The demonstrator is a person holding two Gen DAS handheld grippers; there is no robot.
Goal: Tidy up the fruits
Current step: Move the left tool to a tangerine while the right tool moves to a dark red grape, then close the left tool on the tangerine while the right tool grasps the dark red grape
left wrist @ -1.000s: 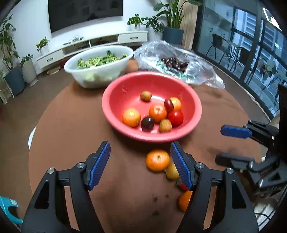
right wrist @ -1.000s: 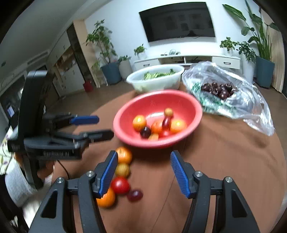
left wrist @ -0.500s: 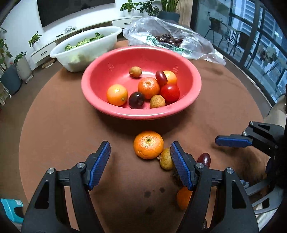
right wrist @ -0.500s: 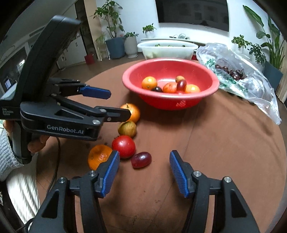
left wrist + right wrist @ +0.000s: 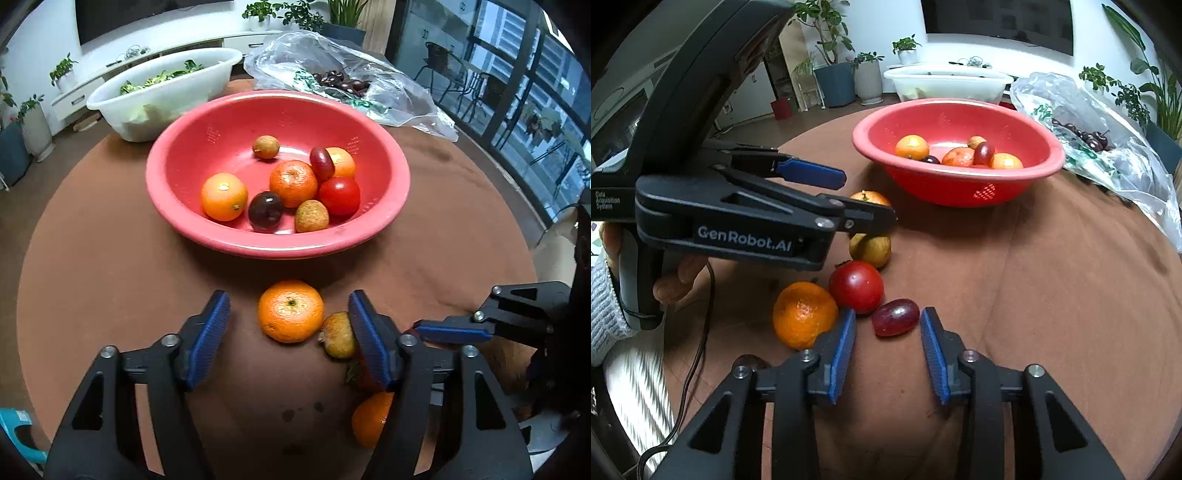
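Both claws are spread, holding nothing: left claw (image 5: 289, 325) straddles the mandarin (image 5: 290, 311) at the red basin's (image 5: 388, 218) 6 o'clock; right claw (image 5: 888, 345) brackets the grape (image 5: 895, 316), ready to lift each into it.

Red bowl (image 5: 384, 206) (perforated) on brown table (image 5: 110, 280); claw pads (image 5: 842, 350) ribbed blue.

Our left gripper (image 5: 864, 199) is black plastic with blue ribbed pads, silver screws, white "GenRobot.AI" lettering and a dark cable; at the frame's left edge, bare fingers (image 5: 679, 275) and a grey knit cuff.
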